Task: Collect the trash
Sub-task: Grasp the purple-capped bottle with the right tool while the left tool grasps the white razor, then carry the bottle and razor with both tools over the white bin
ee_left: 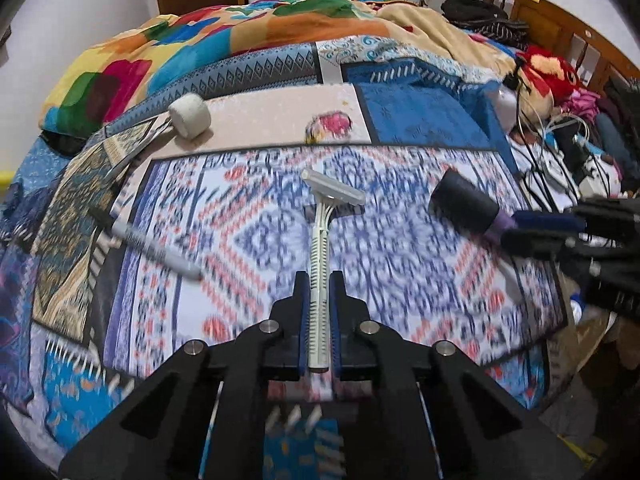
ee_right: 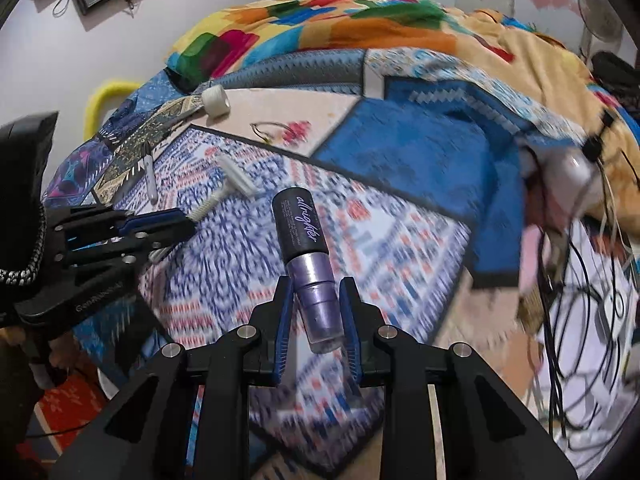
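Observation:
My left gripper point(ee_left: 319, 280) is shut on the handle of a white disposable razor point(ee_left: 324, 216), held above the patterned bedspread point(ee_left: 248, 248); the razor's head points away from me. My right gripper point(ee_right: 315, 286) is shut on the purple end of a black-capped spray bottle point(ee_right: 304, 248) with its cap pointing away. The bottle point(ee_left: 466, 204) and right gripper point(ee_left: 532, 228) show at the right of the left wrist view. The razor point(ee_right: 228, 184) and left gripper point(ee_right: 182, 220) show at the left of the right wrist view.
A grey marker pen point(ee_left: 156, 248) lies on the bedspread at left. A white tape roll point(ee_left: 189, 115) and a pink wrapper point(ee_left: 330, 125) lie farther back. A colourful blanket point(ee_left: 224, 40) is heaped behind. Cables and clutter point(ee_left: 560, 160) fill the right side.

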`<state>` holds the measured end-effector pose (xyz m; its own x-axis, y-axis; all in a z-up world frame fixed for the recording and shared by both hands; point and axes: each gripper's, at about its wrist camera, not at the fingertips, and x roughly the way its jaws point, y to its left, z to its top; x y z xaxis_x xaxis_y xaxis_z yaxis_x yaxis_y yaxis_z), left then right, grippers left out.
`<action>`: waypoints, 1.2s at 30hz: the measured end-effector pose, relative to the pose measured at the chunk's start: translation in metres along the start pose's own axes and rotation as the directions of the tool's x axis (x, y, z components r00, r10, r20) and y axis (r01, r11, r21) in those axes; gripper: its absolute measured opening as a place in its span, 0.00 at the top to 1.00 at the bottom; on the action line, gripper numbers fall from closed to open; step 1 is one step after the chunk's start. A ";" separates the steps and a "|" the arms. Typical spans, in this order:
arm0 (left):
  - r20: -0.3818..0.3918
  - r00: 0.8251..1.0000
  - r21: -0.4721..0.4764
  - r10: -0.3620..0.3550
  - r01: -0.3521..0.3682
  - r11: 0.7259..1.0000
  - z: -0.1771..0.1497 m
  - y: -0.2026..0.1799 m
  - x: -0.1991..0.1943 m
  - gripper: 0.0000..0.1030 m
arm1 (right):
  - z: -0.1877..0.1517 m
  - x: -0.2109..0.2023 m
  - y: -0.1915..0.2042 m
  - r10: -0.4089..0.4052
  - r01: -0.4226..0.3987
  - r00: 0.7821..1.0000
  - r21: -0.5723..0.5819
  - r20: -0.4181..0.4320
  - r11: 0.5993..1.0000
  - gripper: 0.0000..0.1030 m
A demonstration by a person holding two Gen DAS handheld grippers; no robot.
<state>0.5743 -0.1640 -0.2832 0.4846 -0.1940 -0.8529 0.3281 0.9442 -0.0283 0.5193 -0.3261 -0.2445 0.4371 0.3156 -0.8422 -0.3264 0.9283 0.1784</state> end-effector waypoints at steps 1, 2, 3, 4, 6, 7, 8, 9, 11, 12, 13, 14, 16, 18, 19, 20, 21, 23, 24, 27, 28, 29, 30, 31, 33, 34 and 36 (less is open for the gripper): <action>-0.004 1.000 -0.008 -0.006 0.006 1.000 -0.005 0.000 -0.004 0.92 | -0.003 -0.003 -0.003 0.013 -0.013 1.000 0.009 -0.007 1.000 0.79; -0.008 1.000 -0.018 -0.013 0.013 1.000 -0.010 0.000 -0.007 0.92 | -0.006 -0.003 -0.004 0.028 -0.027 1.000 0.015 -0.015 1.000 0.79; -0.011 1.000 -0.031 -0.016 0.016 0.999 -0.016 -0.001 -0.011 0.92 | -0.007 -0.003 -0.004 0.039 -0.038 0.999 0.020 -0.024 0.999 0.79; -0.013 1.000 -0.033 -0.018 0.017 0.999 -0.019 -0.002 -0.012 0.92 | -0.008 -0.001 -0.004 0.047 -0.046 0.998 0.026 -0.032 0.999 0.79; -0.017 1.000 -0.028 -0.019 0.018 0.999 -0.027 -0.006 -0.017 0.92 | -0.011 0.002 -0.001 0.034 -0.033 0.999 0.023 -0.033 0.999 0.79; -0.017 1.000 -0.026 -0.017 0.016 1.000 -0.028 -0.007 -0.017 0.92 | -0.012 0.001 0.001 0.022 -0.022 0.999 0.013 -0.024 1.000 0.79; -0.013 1.000 -0.026 -0.009 0.009 1.000 -0.029 -0.009 -0.018 0.92 | -0.012 0.002 0.004 0.013 -0.013 1.000 0.000 -0.023 1.000 0.79; -0.011 1.000 -0.027 -0.006 0.006 1.000 -0.029 -0.009 -0.018 0.92 | -0.013 0.003 0.007 0.008 -0.008 1.000 -0.007 -0.020 1.000 0.79; -0.010 1.000 -0.023 -0.007 0.007 1.000 -0.028 -0.012 -0.017 0.90 | -0.012 0.006 0.011 0.001 -0.001 1.000 -0.007 -0.009 1.000 0.79; -0.008 1.000 -0.015 0.001 -0.001 1.000 -0.028 -0.014 -0.017 0.90 | -0.011 0.008 0.013 -0.009 0.009 1.000 -0.007 -0.003 1.000 0.79; -0.004 1.000 -0.005 0.009 -0.009 1.000 -0.029 -0.015 -0.018 0.90 | -0.012 0.007 0.013 -0.017 0.017 1.000 -0.006 0.002 1.000 0.79; -0.001 1.000 0.000 0.013 -0.013 1.000 -0.030 -0.016 -0.018 0.90 | -0.012 0.008 0.014 -0.031 0.031 0.999 0.006 0.012 0.999 0.79; -0.003 1.000 -0.004 0.004 -0.004 1.000 -0.029 -0.015 -0.018 0.91 | -0.014 0.007 0.014 -0.045 0.044 0.998 0.039 0.032 0.998 0.79; -0.007 1.000 -0.013 -0.018 0.018 1.000 -0.029 -0.011 -0.018 0.92 | -0.016 0.006 0.013 -0.056 0.052 0.997 0.078 0.048 0.996 0.80; -0.012 0.999 -0.030 -0.032 0.032 0.999 -0.029 -0.009 -0.018 0.92 | -0.017 0.005 0.012 -0.057 0.052 0.997 0.093 0.051 0.994 0.80; -0.021 0.999 -0.049 -0.049 0.048 0.998 -0.028 -0.007 -0.019 0.92 | -0.017 0.004 0.011 -0.050 0.045 0.998 0.121 0.044 0.992 0.80; -0.028 0.998 -0.068 -0.063 0.061 0.996 -0.028 -0.006 -0.021 0.92 | -0.017 0.002 0.010 -0.035 0.030 0.999 0.137 0.035 0.990 0.81; -0.020 0.999 -0.071 -0.050 0.048 0.996 -0.028 -0.010 -0.028 0.92 | -0.019 -0.004 0.011 -0.014 0.009 0.999 0.147 0.032 0.989 0.81; -0.008 0.999 -0.070 -0.047 0.047 0.996 -0.028 -0.012 -0.034 0.92 | -0.020 -0.010 0.012 -0.019 0.013 0.999 0.147 0.040 0.989 0.81; 0.032 0.998 -0.075 -0.047 0.049 0.996 -0.026 -0.017 -0.059 0.92 | -0.021 -0.032 0.016 -0.041 0.032 0.997 0.137 0.065 0.990 0.81; 0.043 0.998 -0.076 -0.042 0.045 0.996 -0.026 -0.018 -0.066 0.92 | -0.021 -0.038 0.017 -0.044 0.034 0.996 0.136 0.072 0.990 0.81; 0.059 0.998 -0.079 -0.039 0.044 0.996 -0.024 -0.019 -0.076 0.92 | -0.020 -0.045 0.018 -0.048 0.037 0.996 0.136 0.081 0.990 0.81; 0.077 0.996 -0.084 -0.046 0.052 0.995 -0.023 -0.019 -0.089 0.92 | -0.019 -0.055 0.020 -0.054 0.041 0.994 0.136 0.095 0.990 0.81; 0.093 0.995 -0.089 -0.046 0.055 0.995 -0.022 -0.019 -0.099 0.92 | -0.018 -0.068 0.023 -0.061 0.046 0.992 0.135 0.114 0.990 0.81; 0.134 0.990 -0.092 -0.038 0.050 0.994 -0.020 -0.021 -0.126 0.92 | -0.015 -0.086 0.031 -0.073 0.052 0.986 0.134 0.151 0.990 0.81; 0.151 0.988 -0.092 -0.031 0.045 0.995 -0.020 -0.022 -0.136 0.92 | -0.014 -0.096 0.034 -0.078 0.056 0.983 0.132 0.169 0.990 0.81; 0.191 0.982 -0.090 -0.006 0.023 0.996 -0.021 -0.025 -0.163 0.92 | -0.012 -0.119 0.043 -0.088 0.063 0.974 0.124 0.209 0.990 0.81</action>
<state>0.4700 -0.1501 -0.1549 0.6287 -0.2466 -0.7375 0.2652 0.9595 -0.0949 0.4429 -0.3258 -0.1428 0.6295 0.2665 -0.7299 -0.1919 0.9636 0.1863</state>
